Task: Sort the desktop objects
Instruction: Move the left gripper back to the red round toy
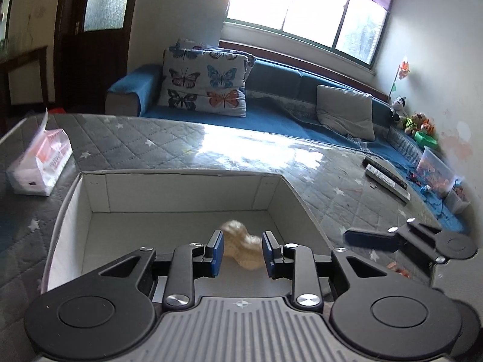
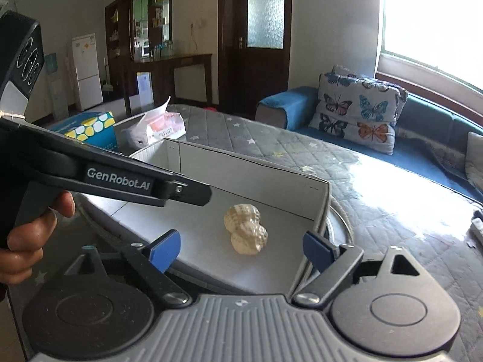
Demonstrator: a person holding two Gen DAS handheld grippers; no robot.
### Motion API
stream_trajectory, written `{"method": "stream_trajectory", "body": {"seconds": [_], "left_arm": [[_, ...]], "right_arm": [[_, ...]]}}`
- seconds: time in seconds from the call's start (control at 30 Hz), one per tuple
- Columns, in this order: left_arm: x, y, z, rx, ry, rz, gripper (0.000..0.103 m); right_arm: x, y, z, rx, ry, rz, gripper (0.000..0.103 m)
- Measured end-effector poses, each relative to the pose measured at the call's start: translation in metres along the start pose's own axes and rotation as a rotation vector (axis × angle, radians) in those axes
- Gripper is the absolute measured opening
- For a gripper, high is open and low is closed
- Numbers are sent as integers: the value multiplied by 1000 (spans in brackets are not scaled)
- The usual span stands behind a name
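the seashell (image 2: pixel 246 229) lies on the floor of the white box (image 2: pixel 241 163), untouched. left gripper (image 1: pixel 243 252) hangs above it, jaws parted; right gripper (image 2: pixel 241 249) spread wide. lift the left one straight up, clear of the box walls.

Shell (image 2: pixel 246 229): you see it lying in the box (image 2: pixel 320 202).
Tissue pack (image 2: pixel 157 126): behind the box, on the table (image 2: pixel 377 211).

The left wrist view looks close down into the box (image 1: pixel 99 193) toward the window; the right wrist view crosses the same box (image 2: pixel 241 169) from its near corner, facing the door.
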State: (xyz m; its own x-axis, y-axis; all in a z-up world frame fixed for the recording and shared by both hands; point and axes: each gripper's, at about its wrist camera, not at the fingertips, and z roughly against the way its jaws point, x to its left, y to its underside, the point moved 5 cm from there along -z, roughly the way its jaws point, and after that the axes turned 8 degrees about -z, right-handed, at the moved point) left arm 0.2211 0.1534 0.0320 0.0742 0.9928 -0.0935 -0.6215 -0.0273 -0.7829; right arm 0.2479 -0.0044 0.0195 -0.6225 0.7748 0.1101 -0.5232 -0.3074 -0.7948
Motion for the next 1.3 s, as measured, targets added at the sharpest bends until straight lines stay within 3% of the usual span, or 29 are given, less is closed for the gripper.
{"method": "stream_trajectory", "body": {"seconds": [0.07, 0.33, 0.67, 0.87, 1.3], "left_arm": [[-7, 7, 8, -4, 1, -12, 31], [-31, 35, 35, -10, 19, -44, 31], [-66, 80, 46, 44, 120, -81, 31], [-94, 93, 47, 62, 199, -131, 31], [-99, 100, 28, 122, 235, -114, 31]], "right_arm": [[0, 7, 17, -24, 15, 4, 103], [-4, 39, 72, -80, 64, 35, 103], [-3, 89, 108, -81, 48, -9, 103], [-2, 111, 113, -24, 33, -46, 103], [12, 134, 100, 38, -32, -59, 89]]}}
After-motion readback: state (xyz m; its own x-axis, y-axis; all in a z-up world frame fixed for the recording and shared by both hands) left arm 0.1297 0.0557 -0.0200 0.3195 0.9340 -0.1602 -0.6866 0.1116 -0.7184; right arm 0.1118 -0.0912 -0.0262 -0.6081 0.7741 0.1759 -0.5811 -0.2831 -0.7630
